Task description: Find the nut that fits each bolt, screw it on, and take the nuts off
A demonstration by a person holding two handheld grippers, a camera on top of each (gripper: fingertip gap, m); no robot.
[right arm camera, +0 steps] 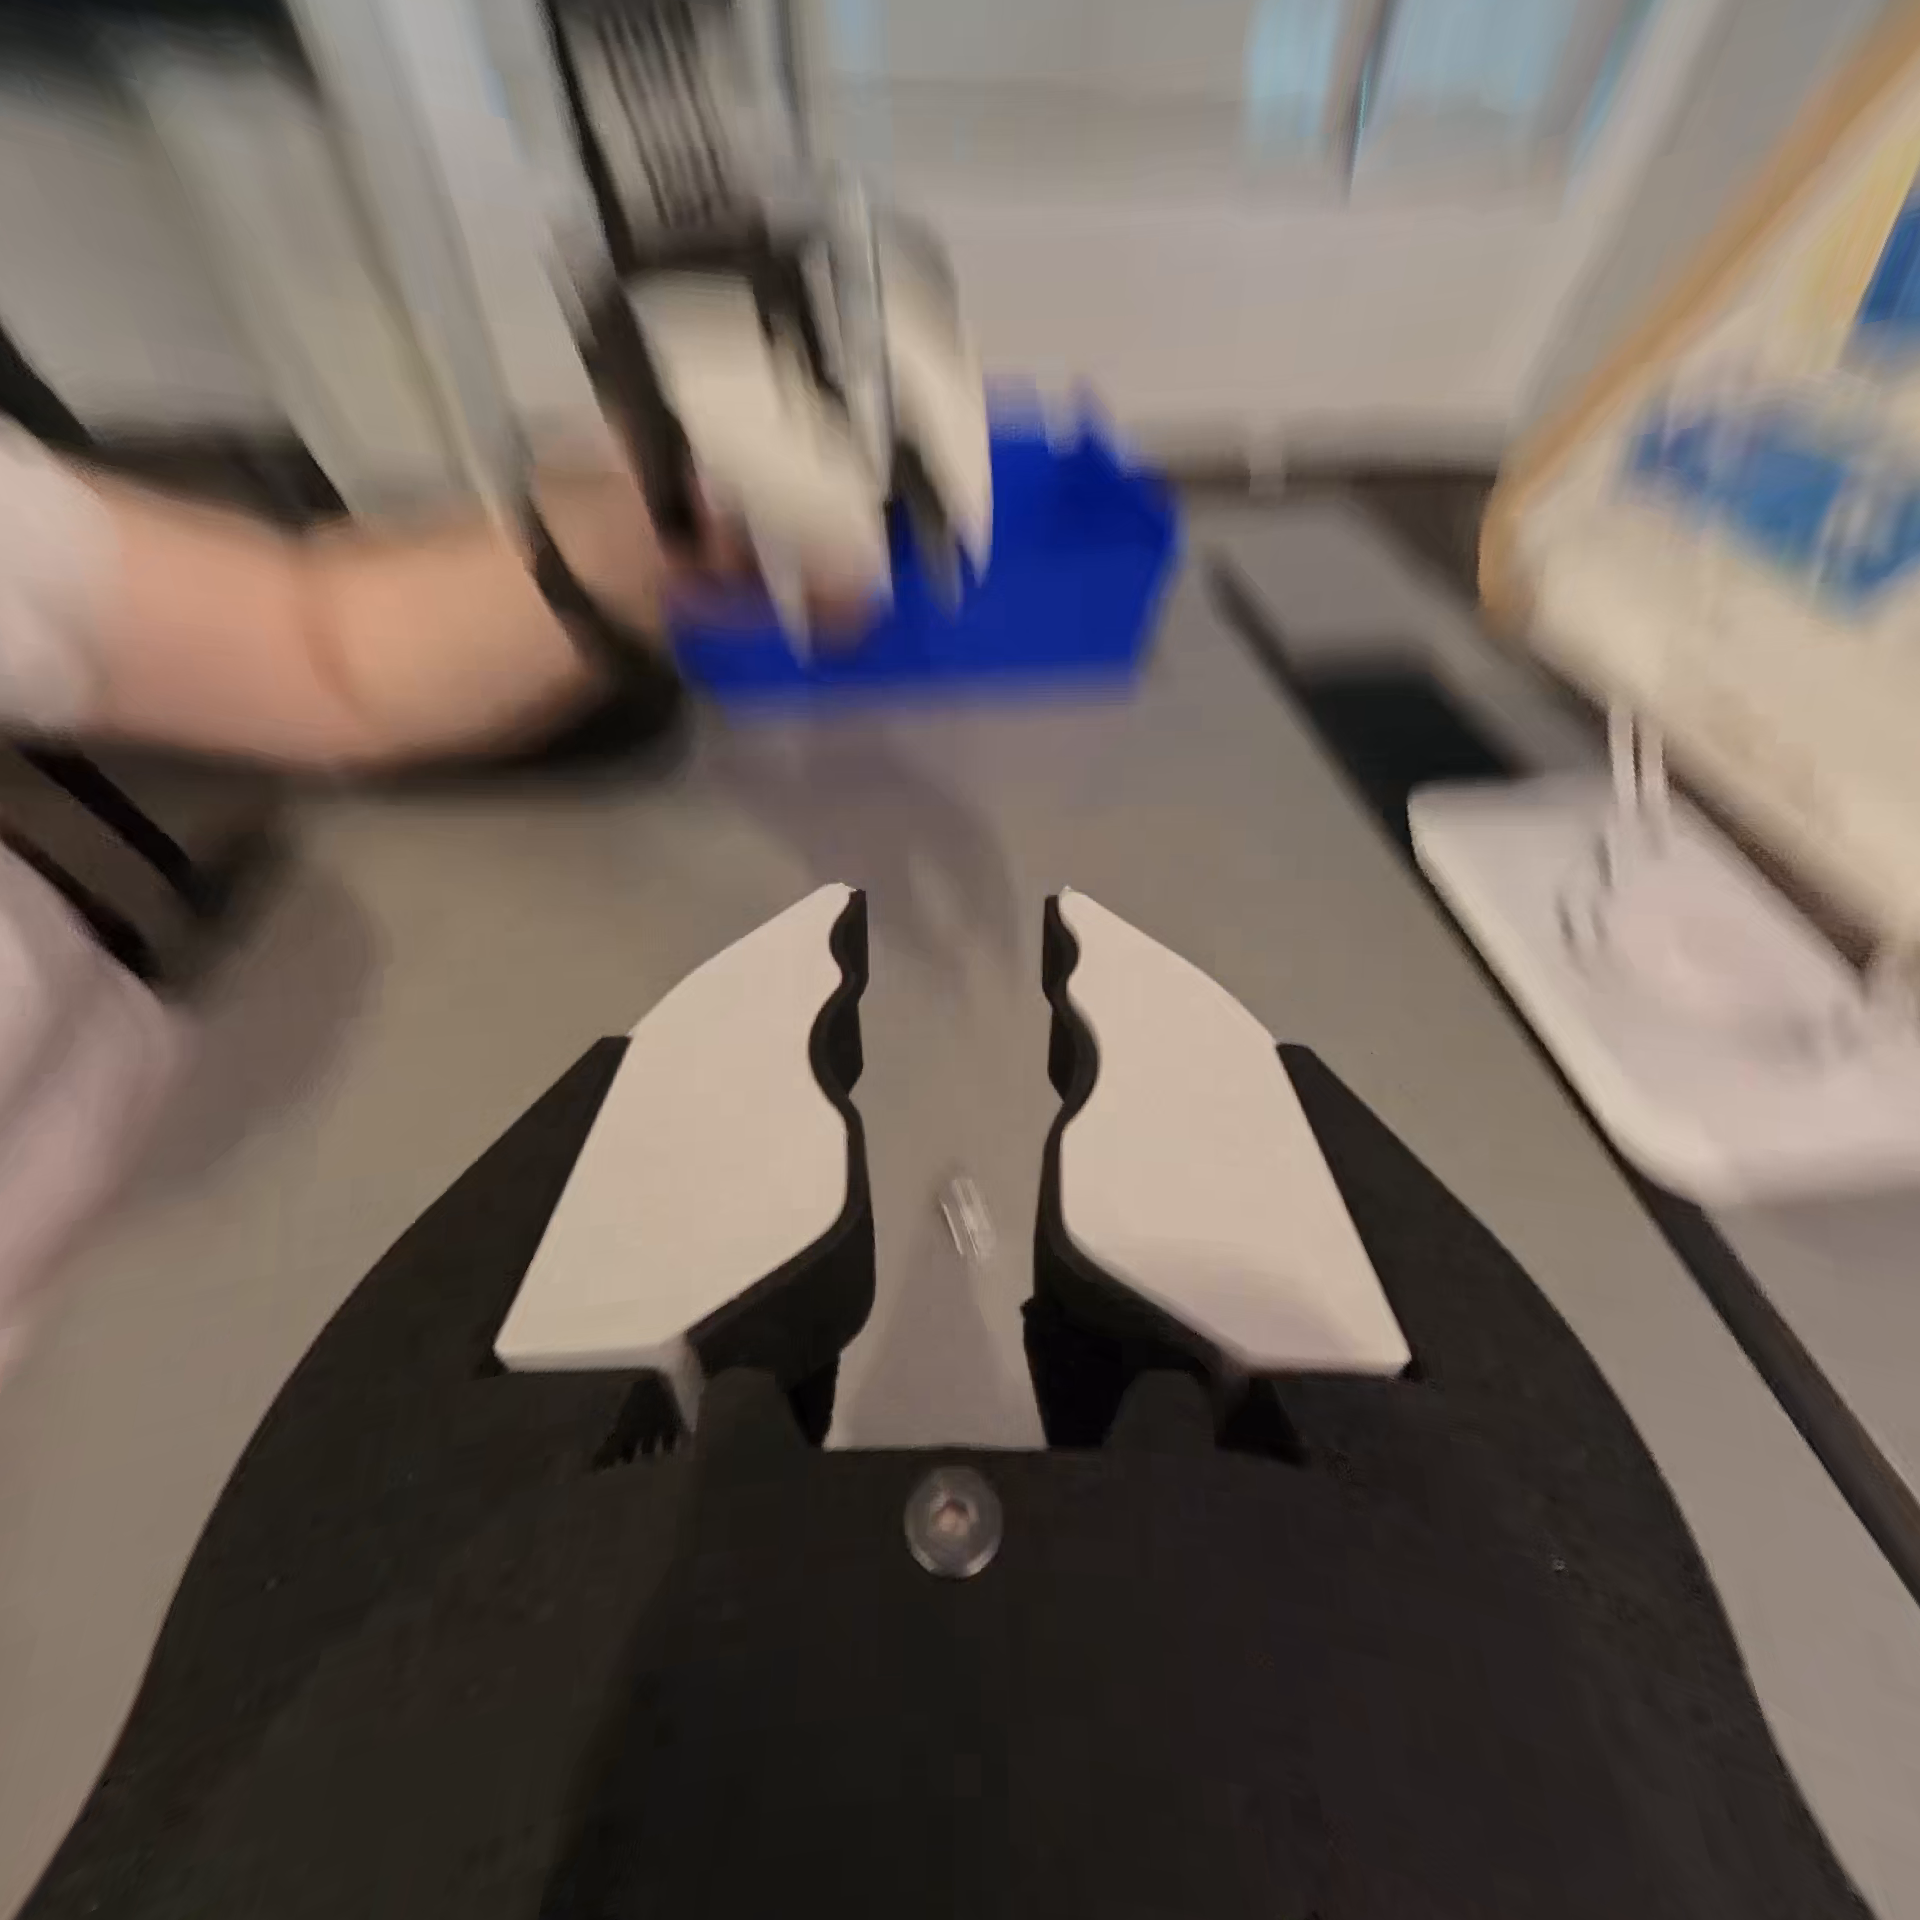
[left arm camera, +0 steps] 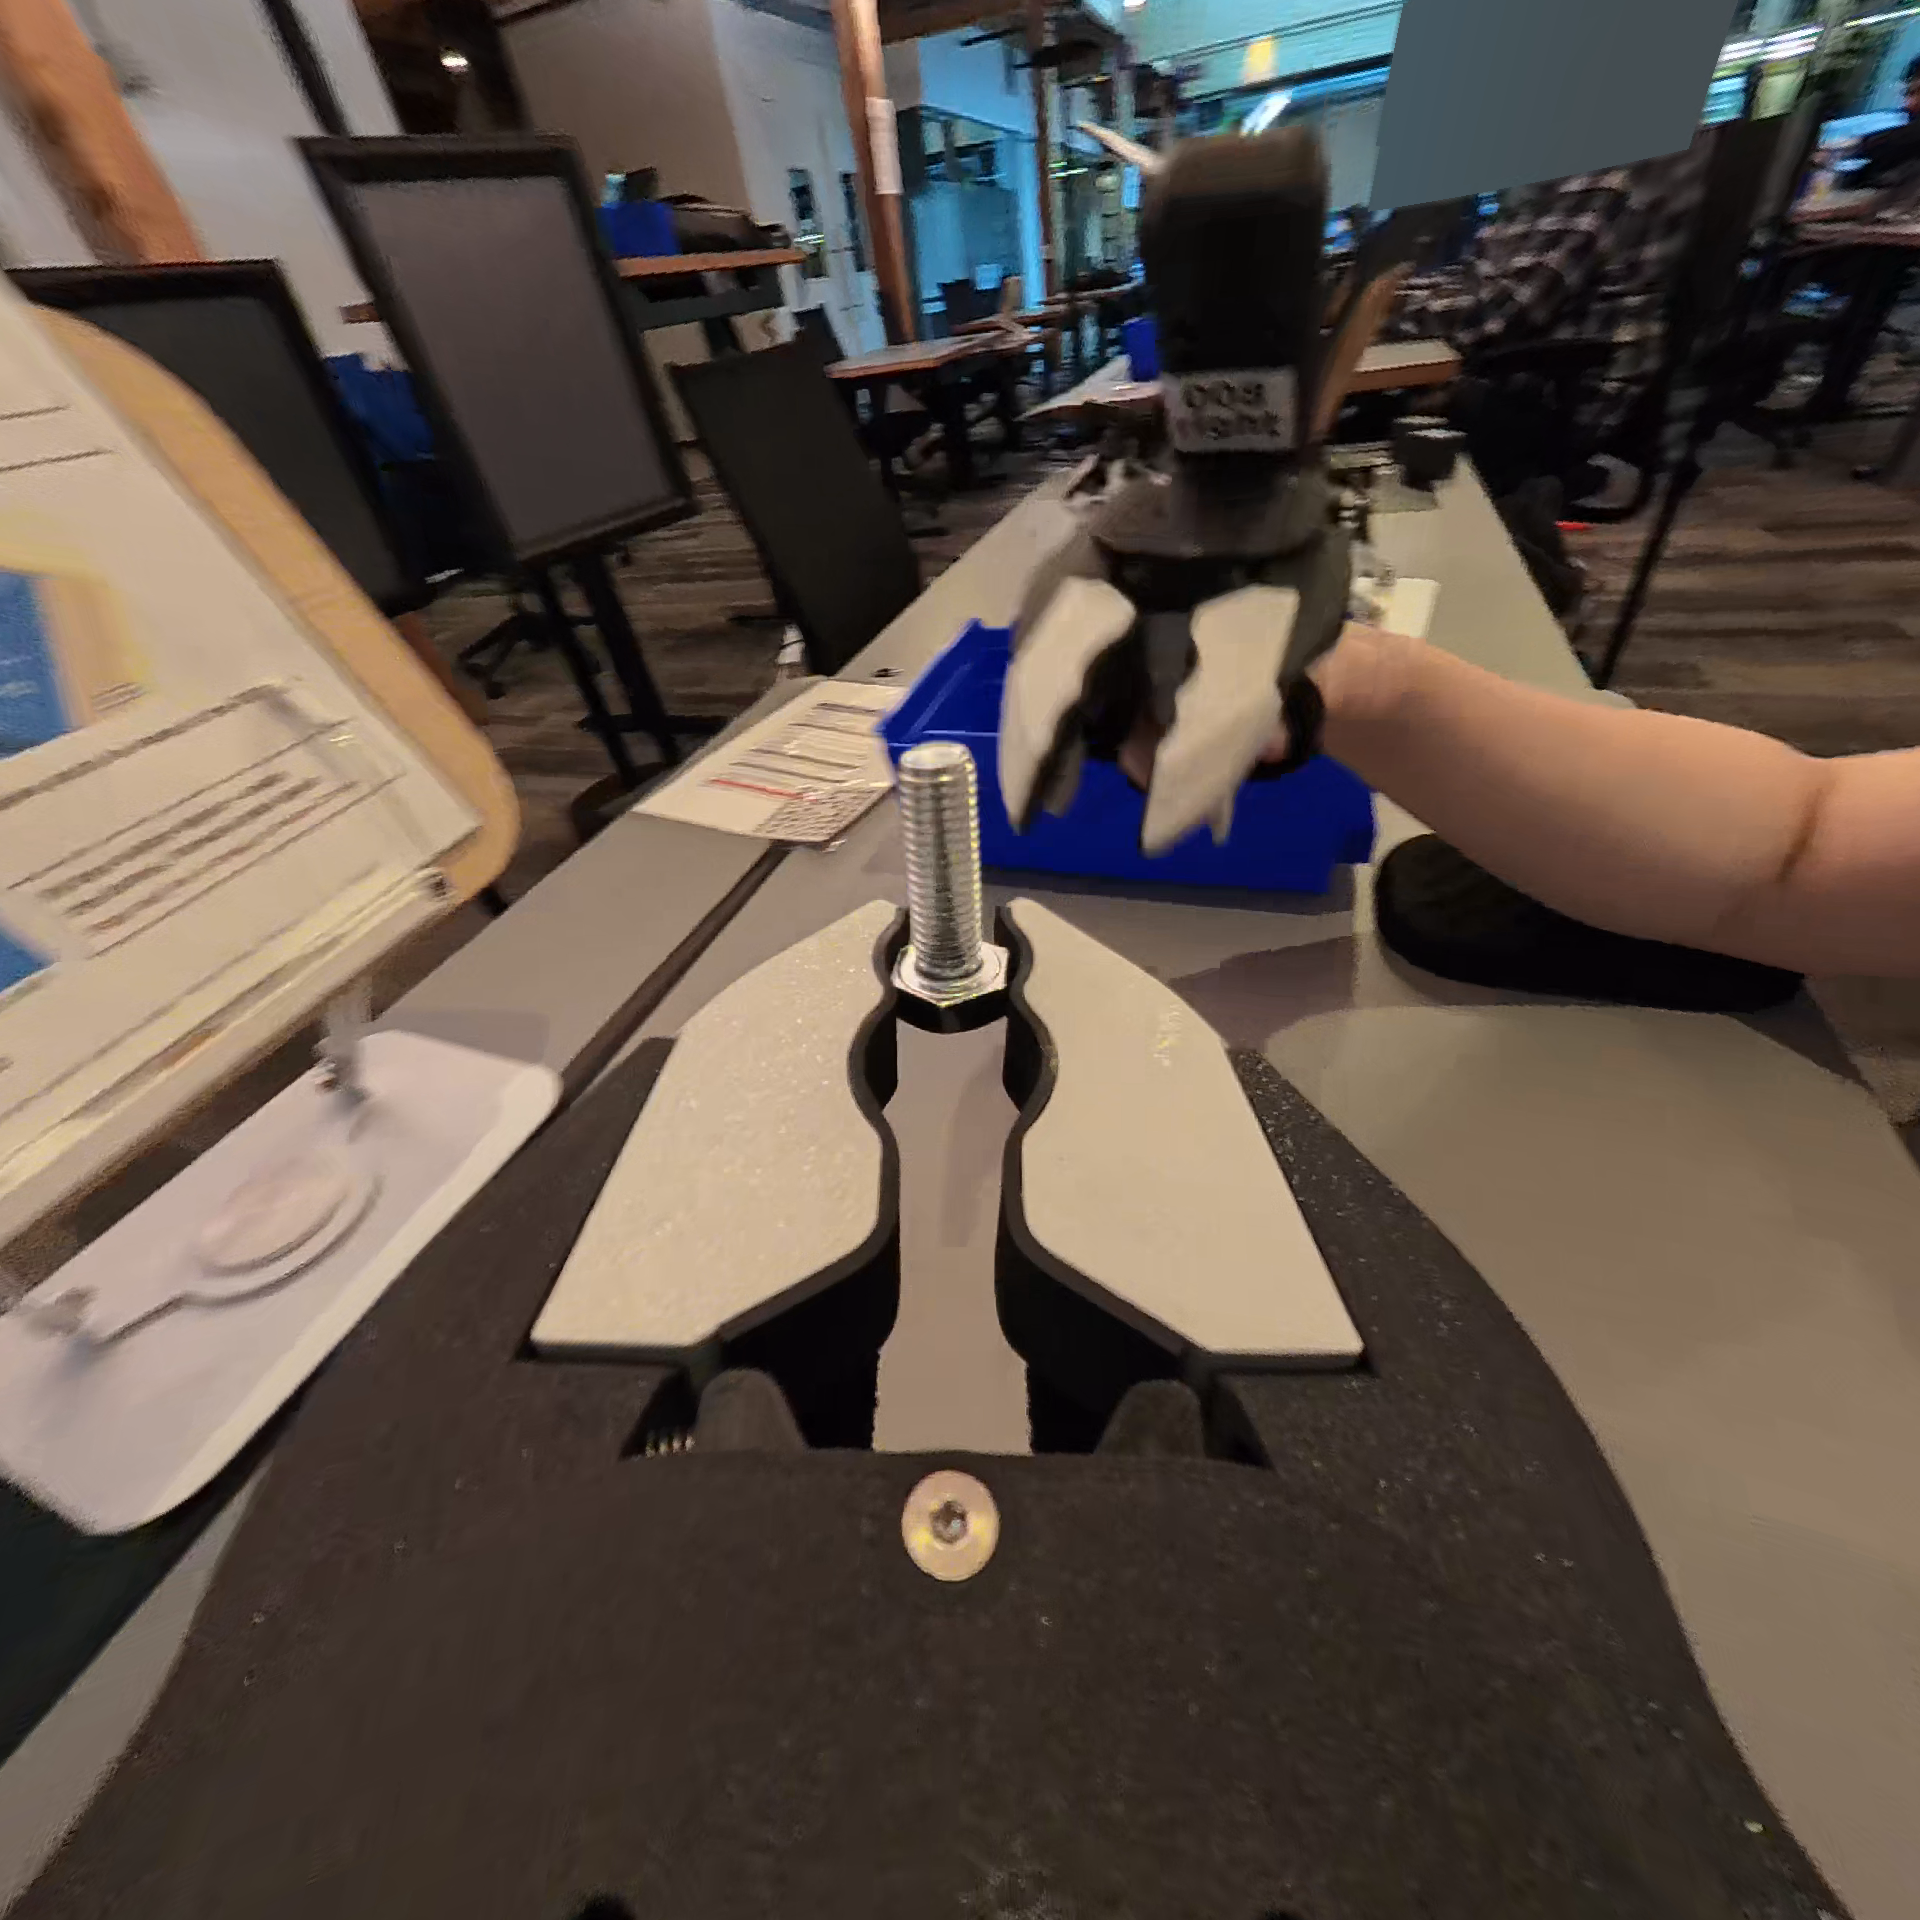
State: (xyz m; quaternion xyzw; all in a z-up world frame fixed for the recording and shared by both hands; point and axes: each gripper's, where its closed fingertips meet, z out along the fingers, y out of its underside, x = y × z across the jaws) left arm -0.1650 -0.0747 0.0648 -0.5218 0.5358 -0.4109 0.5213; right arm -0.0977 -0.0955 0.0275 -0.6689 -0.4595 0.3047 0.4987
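A silver threaded bolt (left arm camera: 940,862) stands upright, thread end up. My left gripper (left arm camera: 948,914) is shut on its hex end (left arm camera: 945,992) just above the grey table (left arm camera: 1455,1143). My right gripper (left arm camera: 1091,826) hangs farther off over the blue bin (left arm camera: 1247,831), fingers apart and empty, pointing down. In the blurred right wrist view my right gripper (right arm camera: 954,899) is open with nothing between its fingers. A small shiny piece (right arm camera: 961,1226) lies on the table below them, too blurred to name. The left gripper (right arm camera: 888,592) shows there in front of the bin (right arm camera: 1060,582).
A sign on a stand with a white base (left arm camera: 260,1247) is at the left, also in the right wrist view (right arm camera: 1662,987). Papers (left arm camera: 790,769) lie beside the bin. A person's forearm (left arm camera: 1610,831) reaches in from the right over a black pad (left arm camera: 1507,935). Chairs and desks stand beyond. Some 8 cm of space lies between my two pairs of fingers.
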